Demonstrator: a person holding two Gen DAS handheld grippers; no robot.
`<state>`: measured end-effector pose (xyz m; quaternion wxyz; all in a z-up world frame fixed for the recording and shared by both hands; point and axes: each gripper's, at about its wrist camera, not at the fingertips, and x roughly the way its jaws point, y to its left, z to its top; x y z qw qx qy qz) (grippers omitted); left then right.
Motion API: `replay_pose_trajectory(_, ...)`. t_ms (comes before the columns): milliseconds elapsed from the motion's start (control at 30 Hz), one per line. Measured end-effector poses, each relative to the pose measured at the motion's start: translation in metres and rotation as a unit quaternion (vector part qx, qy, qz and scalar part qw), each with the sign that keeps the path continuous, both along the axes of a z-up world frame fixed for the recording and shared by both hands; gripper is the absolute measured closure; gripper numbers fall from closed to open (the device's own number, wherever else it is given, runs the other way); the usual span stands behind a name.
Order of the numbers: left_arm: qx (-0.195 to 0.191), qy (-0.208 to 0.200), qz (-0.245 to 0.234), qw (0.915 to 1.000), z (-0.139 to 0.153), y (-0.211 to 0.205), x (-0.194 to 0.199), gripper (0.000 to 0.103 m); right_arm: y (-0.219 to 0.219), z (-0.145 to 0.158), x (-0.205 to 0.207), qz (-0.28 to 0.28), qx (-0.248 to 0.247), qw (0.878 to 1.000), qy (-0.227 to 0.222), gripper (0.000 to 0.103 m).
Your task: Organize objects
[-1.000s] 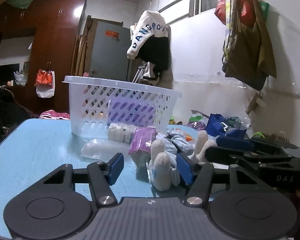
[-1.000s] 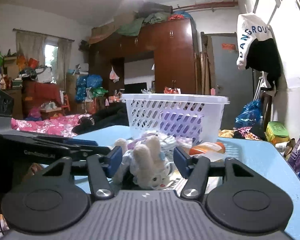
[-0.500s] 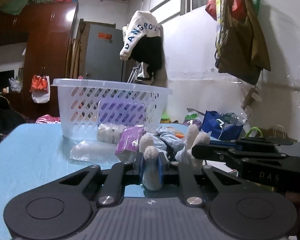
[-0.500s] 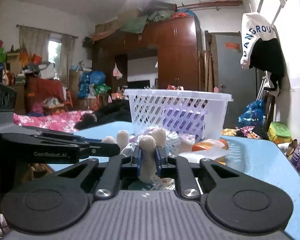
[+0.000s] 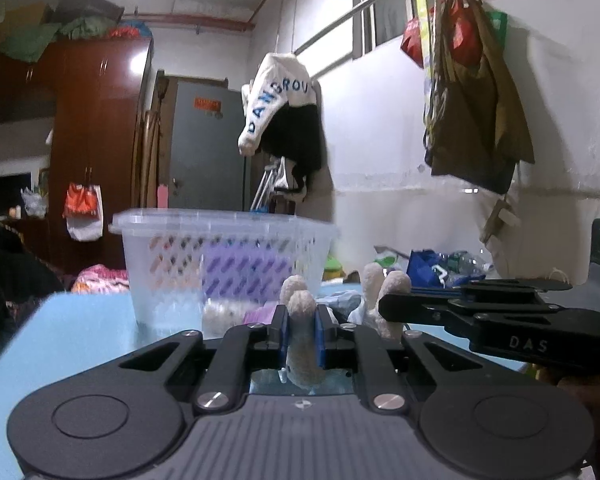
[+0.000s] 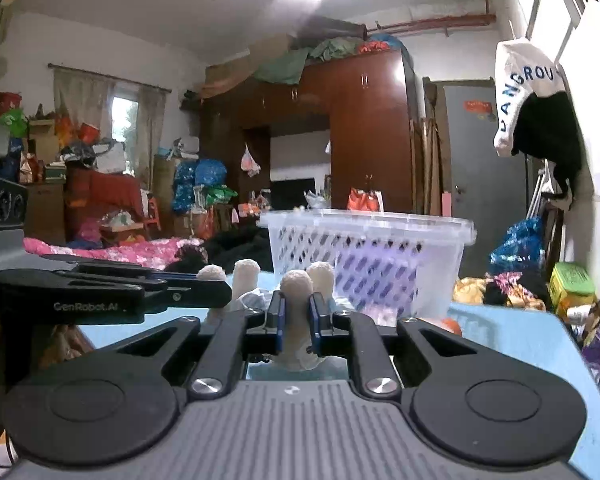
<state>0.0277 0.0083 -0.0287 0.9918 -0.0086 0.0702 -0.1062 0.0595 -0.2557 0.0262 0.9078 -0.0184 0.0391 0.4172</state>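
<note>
A cream plush rabbit toy is held by both grippers, each clamped on one fuzzy limb. My left gripper is shut on one limb. My right gripper is shut on another limb; it also shows at the right of the left wrist view. Other limbs stick up between them. A white slotted basket stands behind on the blue table, also in the right wrist view, with something purple inside.
Small items lie at the basket's foot: a purple packet, a white bottle, an orange thing. Bags and clutter sit past the table's right edge. A wardrobe and hung clothes stand behind.
Both grippers have closed on the plush toy's limbs and lifted it; the views have tilted up and the basket sits lower in frame and blurred.
</note>
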Motion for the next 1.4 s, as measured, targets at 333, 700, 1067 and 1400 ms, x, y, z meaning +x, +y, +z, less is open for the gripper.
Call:
replay_pose_trajectory(333, 0.034, -0.073, 0.015, 0.9966, 0.071, 0.007, 0.012, 0.087, 0.022, 0.072, 0.036, 0.019, 0.005, 0.999, -0.050, 0.089)
replay_pose_trajectory(700, 0.090, -0.061, 0.064, 0.9921, 0.128, 0.023, 0.110, 0.087, 0.083, 0.087, 0.145, 0.008, -0.019, 0.999, -0.029, 0.089)
replay_pose_trajectory(1067, 0.104, 0.017, 0.103, 0.9891, 0.091, 0.046, 0.186, 0.082, 0.118, 0.047, 0.181, -0.011, -0.092, 0.994, 0.053, 0.080)
replay_pose_trajectory(1400, 0.074, 0.003, 0.121, 0.9899, 0.076, 0.047, 0.079, 0.018, 0.003, 0.013, 0.098, -0.093, -0.056, 0.991, 0.077, 0.000)
